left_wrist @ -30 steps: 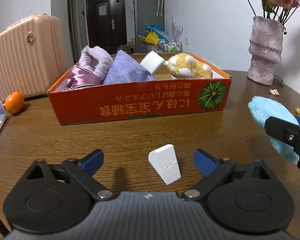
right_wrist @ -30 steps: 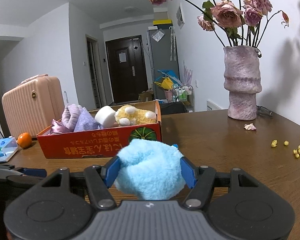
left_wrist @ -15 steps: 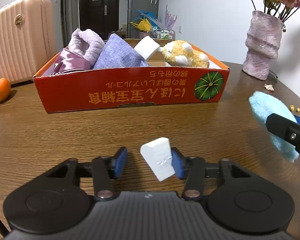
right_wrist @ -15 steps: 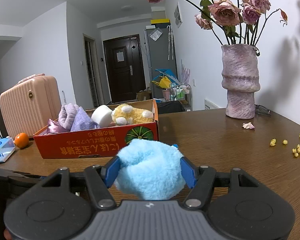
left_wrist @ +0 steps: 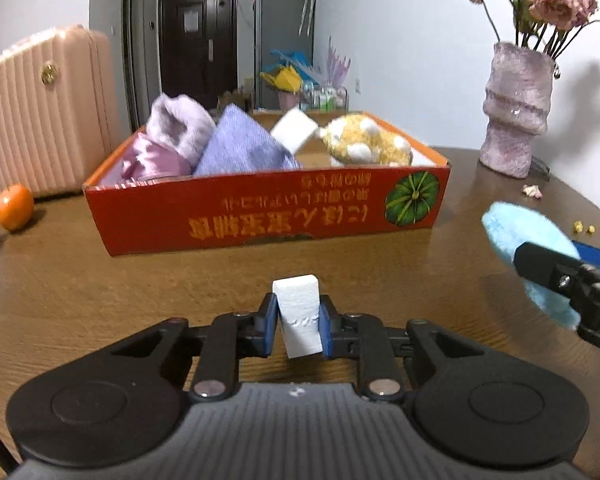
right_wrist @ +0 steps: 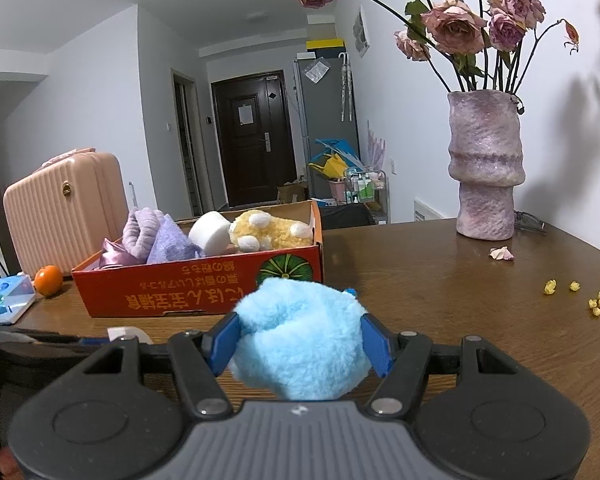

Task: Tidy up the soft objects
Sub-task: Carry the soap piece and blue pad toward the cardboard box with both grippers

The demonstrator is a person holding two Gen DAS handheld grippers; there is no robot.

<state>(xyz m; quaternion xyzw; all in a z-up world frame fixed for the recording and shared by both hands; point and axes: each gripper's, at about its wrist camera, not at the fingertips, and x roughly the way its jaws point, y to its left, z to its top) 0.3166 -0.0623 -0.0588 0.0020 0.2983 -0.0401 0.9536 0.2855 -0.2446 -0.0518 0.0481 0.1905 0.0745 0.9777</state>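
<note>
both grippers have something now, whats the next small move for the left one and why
Probably lift the left gripper a little and carry it forward toward the red box. Its jaws have just closed on the white foam block, which now stands pinched between the pads, and the box ahead already holds the other soft things. The right gripper holds the blue plush.

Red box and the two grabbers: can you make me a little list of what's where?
left gripper: shut on the white block, jaws just closed
right gripper: shut on the blue fluffy ball
red box: on the table, behind both grippers
in the box: purple slipper, purple cloth, white sponge, yellow plush
</note>
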